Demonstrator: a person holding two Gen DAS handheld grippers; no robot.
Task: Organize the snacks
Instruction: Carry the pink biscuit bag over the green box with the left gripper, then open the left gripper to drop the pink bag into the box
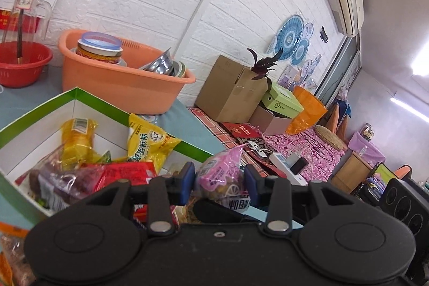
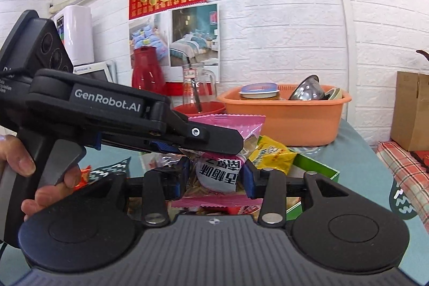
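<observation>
Snack handoff territory right now: one pink snack packet (image 2: 228, 141) is pinched from both sides at once. It's clamped by the left gripper (image 1: 219, 184) across its crinkled upper part, and by the right gripper (image 2: 216, 178) lower down around the white label, so both sets of jaws are closed on the same bag. It's held up in the air just beside the green-rimmed box (image 1: 53, 109), where a yellow packet (image 1: 147, 141) and a red packet (image 1: 126, 173) are already piled.

Judging by that, the packet is probably meant to be dropped in the box. Best done by letting one gripper go first so the film isn't stretched or torn, then the bag gets carried over the rim and released low, clear of the orange basin (image 1: 128, 87) behind
</observation>
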